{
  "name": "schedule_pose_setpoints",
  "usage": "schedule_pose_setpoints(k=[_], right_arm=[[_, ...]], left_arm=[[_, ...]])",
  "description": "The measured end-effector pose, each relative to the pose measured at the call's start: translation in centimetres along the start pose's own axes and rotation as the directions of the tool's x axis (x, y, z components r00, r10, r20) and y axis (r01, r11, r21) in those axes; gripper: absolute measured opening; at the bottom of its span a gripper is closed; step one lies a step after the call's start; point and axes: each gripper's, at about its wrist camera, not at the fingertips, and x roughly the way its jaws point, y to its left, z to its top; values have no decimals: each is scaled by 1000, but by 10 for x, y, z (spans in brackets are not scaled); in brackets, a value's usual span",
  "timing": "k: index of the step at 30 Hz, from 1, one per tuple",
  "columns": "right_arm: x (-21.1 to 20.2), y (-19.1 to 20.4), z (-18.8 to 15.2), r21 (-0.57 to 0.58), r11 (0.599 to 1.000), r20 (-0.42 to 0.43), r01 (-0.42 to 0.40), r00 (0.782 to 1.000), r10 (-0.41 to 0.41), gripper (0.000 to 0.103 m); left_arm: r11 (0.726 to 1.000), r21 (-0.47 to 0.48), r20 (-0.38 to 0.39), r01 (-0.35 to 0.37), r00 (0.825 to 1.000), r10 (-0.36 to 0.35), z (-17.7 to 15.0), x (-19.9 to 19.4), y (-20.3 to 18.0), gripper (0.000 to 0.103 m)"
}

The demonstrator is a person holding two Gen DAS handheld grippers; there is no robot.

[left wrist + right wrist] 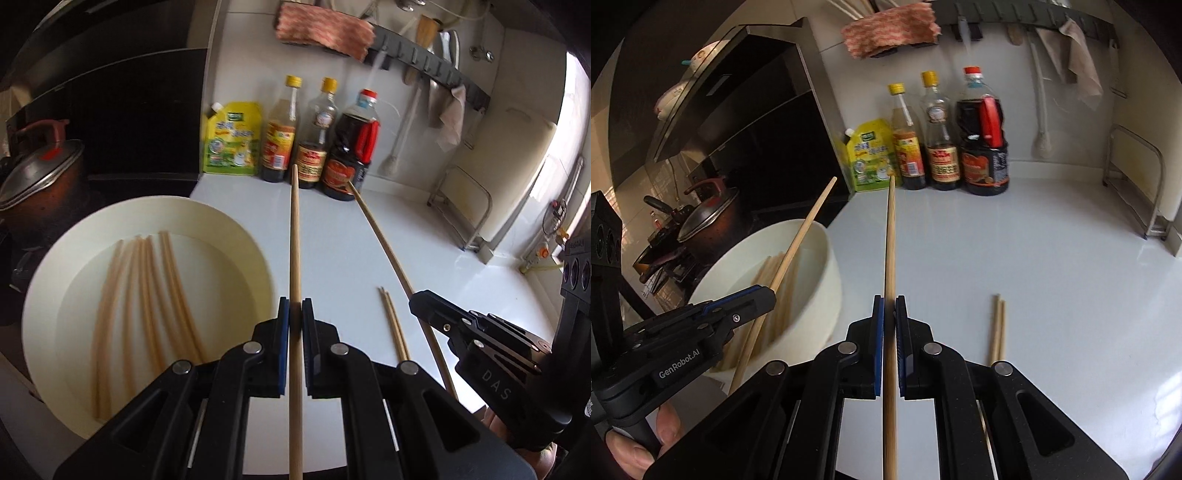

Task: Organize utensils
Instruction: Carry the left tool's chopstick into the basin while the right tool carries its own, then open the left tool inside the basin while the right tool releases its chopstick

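Note:
In the left wrist view my left gripper (295,310) is shut on a long wooden chopstick (294,240) that points ahead, raised above the white counter. To its left sits a white bowl (229,221) holding several chopsticks (147,295). At the right, my right gripper (415,304) is shut on a second chopstick (380,240). The right wrist view shows that gripper (889,306) clamping its chopstick (890,240), with the left gripper (770,295) and its chopstick (801,240) over the bowl (827,266). Two loose chopsticks (997,328) lie on the counter.
Three sauce bottles (314,147) and a yellow pouch (231,144) stand against the back wall. A lidded pot (40,177) sits on the stove at left. A metal rack (1137,184) stands at right. A wall rail with a cloth (325,29) hangs above.

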Motion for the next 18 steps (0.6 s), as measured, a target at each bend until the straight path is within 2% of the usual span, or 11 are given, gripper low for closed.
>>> schedule_pose_setpoints(k=[4,8,13,18], right_arm=[[30,49,17,-49,995,-23,-83,996,82,6],[66,91,27,-68,986,-89,-153,985,147,6],[113,128,23,-100,983,-200,-155,971,133,6],[141,135,17,-87,987,-265,-135,958,107,6]], left_arm=[[994,-59,16,-87,996,88,6,-10,50,7],[984,-99,-10,-151,989,151,6,-5,93,8],[975,-133,-59,-180,983,173,3,13,128,7],[970,-137,-111,-199,976,185,1,32,147,8]])
